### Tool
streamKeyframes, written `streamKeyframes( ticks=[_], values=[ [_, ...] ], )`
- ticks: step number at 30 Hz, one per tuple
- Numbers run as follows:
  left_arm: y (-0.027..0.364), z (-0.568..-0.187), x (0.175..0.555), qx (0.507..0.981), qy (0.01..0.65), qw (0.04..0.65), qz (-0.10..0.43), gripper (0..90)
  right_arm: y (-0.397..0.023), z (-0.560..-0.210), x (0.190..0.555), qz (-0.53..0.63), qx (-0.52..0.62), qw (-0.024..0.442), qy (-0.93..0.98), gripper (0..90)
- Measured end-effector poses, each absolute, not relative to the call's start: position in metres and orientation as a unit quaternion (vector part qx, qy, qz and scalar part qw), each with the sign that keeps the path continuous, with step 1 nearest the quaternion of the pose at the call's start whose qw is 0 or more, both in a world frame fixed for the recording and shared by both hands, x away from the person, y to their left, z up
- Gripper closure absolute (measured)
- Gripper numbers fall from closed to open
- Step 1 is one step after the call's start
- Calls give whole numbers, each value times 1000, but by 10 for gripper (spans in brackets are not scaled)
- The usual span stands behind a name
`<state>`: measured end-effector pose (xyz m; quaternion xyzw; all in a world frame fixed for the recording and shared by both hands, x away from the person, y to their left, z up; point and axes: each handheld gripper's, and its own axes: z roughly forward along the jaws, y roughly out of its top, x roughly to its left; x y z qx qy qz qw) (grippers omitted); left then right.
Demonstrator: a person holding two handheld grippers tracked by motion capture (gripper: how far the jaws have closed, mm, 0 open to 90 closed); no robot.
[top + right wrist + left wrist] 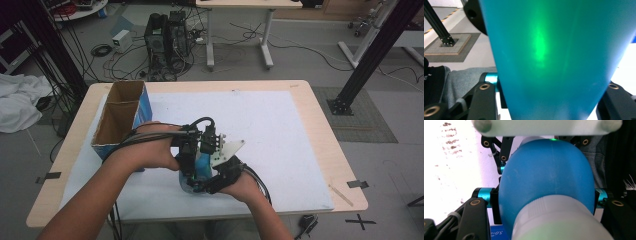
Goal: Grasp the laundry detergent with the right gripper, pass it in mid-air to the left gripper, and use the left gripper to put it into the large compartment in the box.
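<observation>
Both forearms enter from the bottom edge of the high view and meet over the near middle of the desk [320, 150], where the two hands bring their tongs together on one thing: a blue bottle [200, 170] with a white cap.

From the left tongs view, the white cap [559, 220] sits closest to the lens, low in the frame, and the rounded blue body [546, 175] swells away behind it. The left tongs [187, 150] are clenched on this bottle: their pads press against both flanks of the blue body, with the turquoise pins of the jaws showing just at either side of it. A spot of green light lies on the top of the body.

From the right tongs view, the bottle's blue wall [554, 57] stands very close between the two black jaws, with a green glow on it. The right tongs [217, 180] have their jaws at either side of that wall; whether the pads press on it or stand just off it I cannot tell. The grey three-cornered plate [227, 149] on one of the tongs points to the right above the bottle.

Farther back, at the left edge of the white sheet [270, 120] that covers the desk, stands an open cardboard box [120, 120] with blue outer sides, just beside the left wrist.
</observation>
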<state>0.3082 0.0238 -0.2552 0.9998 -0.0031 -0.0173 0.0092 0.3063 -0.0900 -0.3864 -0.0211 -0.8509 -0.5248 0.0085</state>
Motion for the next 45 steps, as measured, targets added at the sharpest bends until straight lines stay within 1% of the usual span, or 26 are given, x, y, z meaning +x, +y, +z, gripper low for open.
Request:
streamKeyframes(
  ticks=[1, 2, 3, 4, 5, 7, 8, 11, 12, 16, 17, 20, 22, 25, 29, 31, 34, 35, 36, 38, 39, 40, 41, 44, 45],
  values=[
    [24, -255, 308, 1000, -3, 9, -17, 387, -92, -385, 305, -521, -37, 19, -852, 339],
    [24, -253, 310, 1000, -8, 9, -19, 387, -92, -385, 312, -539, -18, -6, -842, 313],
    [25, -253, 311, 1000, -9, 6, -20, 387, -94, -385, 311, -534, -25, -2, -845, 292],
    [25, -253, 311, 1000, -9, 6, -20, 387, -94, -385, 311, -534, -25, -2, -845, 292],
    [27, -251, 312, 1000, -7, 9, -18, 387, -99, -383, 310, -529, -42, 3, -848, 227],
    [29, -249, 314, 1000, -5, 6, -18, 386, -102, -383, 312, -528, -35, -2, -849, 227],
    [34, -245, 317, 1000, 9, 11, -26, 386, -111, -380, 310, -525, -52, 1, -850, 215],
    [39, -239, 321, 1000, 11, 11, -17, 386, -117, -378, 310, -524, -54, 0, -850, 204],
    [43, -234, 322, 1000, 18, 15, -17, 386, -124, -374, 308, -504, -67, -10, -861, 132],
    [52, -224, 326, 999, 35, 14, -24, 386, -135, -369, 308, -483, -84, -19, -871, 131],
    [59, -216, 329, 999, 43, 18, -18, 386, -138, -368, 310, -483, -77, -32, -872, 131],
    [67, -208, 332, 998, 58, 21, -12, 385, -146, -363, 310, -470, -86, -31, -878, 131],
    [78, -197, 335, 997, 77, 23, -5, 385, -156, -356, 311, -457, -94, -46, -883, 118],
    [85, -188, 339, 995, 93, 25, -2, 386, -163, -351, 312, -453, -101, -53, -884, 118],
    [103, -165, 345, 990, 136, 26, 9, 385, -177, -339, 313, -435, -117, -71, -890, 118],
    [106, -163, 346, 989, 144, 28, 8, 385, -182, -335, 313, -430, -121, -72, -892, 117],
    [121, -145, 354, 980, 195, 29, 4, 385, -188, -330, 313, -426, -130, -78, -892, 118],
    [121, -145, 354, 980, 195, 29, 4, 385, -190, -328, 313, -425, -131, -80, -892, 118],
    [128, -139, 357, 975, 219, 32, 2, 385, -192, -327, 314, -425, -129, -85, -892, 118],
    [131, -135, 359, 973, 230, 32, 4, 385, -194, -325, 312, -423, -133, -83, -893, 118],
    [139, -129, 362, 966, 256, 37, 3, 385, -195, -324, 312, -422, -132, -86, -893, 118],
    [139, -129, 362, 966, 256, 37, 3, 385, -195, -324, 312, -422, -132, -86, -893, 118],
    [147, -124, 364, 959, 279, 43, 6, 385, -198, -322, 311, -420, -138, -89, -892, 118],
    [156, -118, 367, 955, 294, 46, 4, 385, -200, -322, 312, -418, -138, -90, -893, 118],
    [163, -116, 369, 949, 310, 53, 4, 385, -201, -321, 312, -414, -141, -88, -895, 118]
  ],
)
